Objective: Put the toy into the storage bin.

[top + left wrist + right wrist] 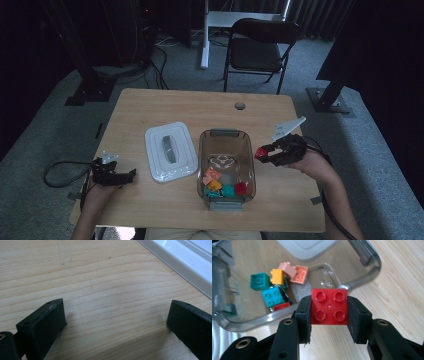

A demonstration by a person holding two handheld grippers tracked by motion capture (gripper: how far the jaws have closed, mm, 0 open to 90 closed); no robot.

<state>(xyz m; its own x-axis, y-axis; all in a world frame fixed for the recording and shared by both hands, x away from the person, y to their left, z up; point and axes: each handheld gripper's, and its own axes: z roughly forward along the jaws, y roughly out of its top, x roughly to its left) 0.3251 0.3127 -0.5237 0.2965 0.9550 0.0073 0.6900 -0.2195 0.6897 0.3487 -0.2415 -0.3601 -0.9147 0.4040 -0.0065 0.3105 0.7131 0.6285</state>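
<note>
Your right gripper (263, 153) hangs just right of the clear bin (248, 150), clamped on a red brick (260, 153). Inside the bin, coloured bricks (222, 185) cluster at its near end. The white lid (170, 150) lies just left of the bin; your left gripper (131, 174) rests farther left, beyond the lid.

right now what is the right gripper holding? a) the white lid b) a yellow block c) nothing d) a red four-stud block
d: the right gripper is clamped on the red block, four studs up, beside the clear bin.
</note>
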